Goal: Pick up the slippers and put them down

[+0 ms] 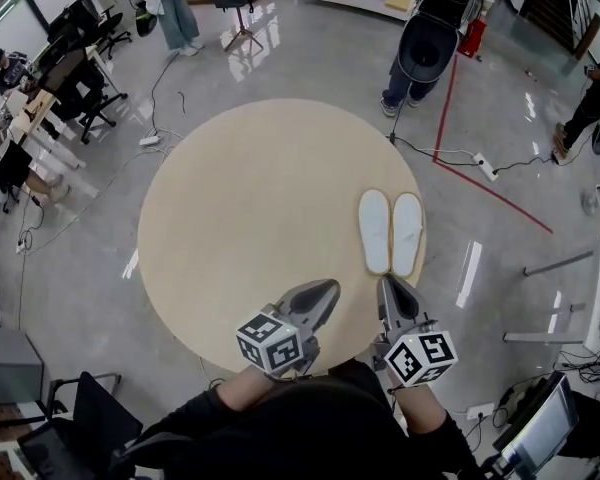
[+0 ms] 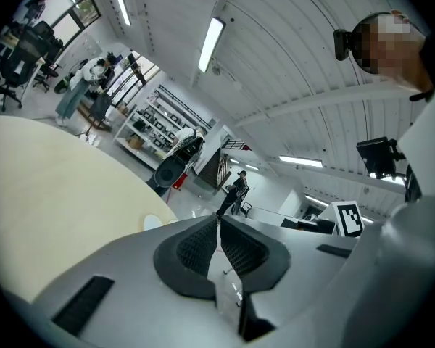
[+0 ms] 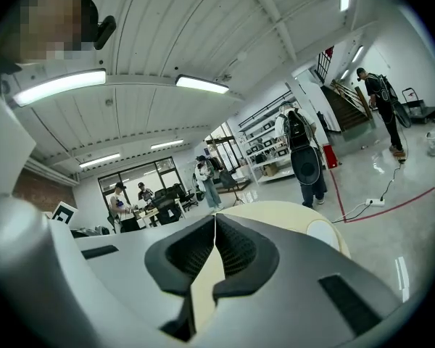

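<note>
Head view: the person's dark clothing (image 1: 310, 423) is seen at the bottom edge, nearest the lens. Just above it the left gripper (image 1: 330, 288) and right gripper (image 1: 385, 282) are held side by side over the near rim of the round beige table (image 1: 240, 208), each with its marker cube toward the body. The slippers (image 1: 391, 232), a white pair, are laid flat and touching each other on the table's right part, just beyond the right gripper's tips and apart from them. Nothing is placed between grippers and slippers. Around the table a person with a black backpack (image 1: 427, 38), a red floor line (image 1: 490, 190), a power strip (image 1: 485, 165) and desks with chairs (image 1: 70, 78) are noted.

Left gripper view: the jaws are seen closed, pads pressed to each other at the tips. The table fills the left side, and a white slipper toe (image 2: 154, 222) is just visible over the jaw body.

Right gripper view: the jaws are likewise closed pad to pad. The table edge and one slipper (image 3: 323, 234) are seen past them on the right, the backpack person standing beyond
</note>
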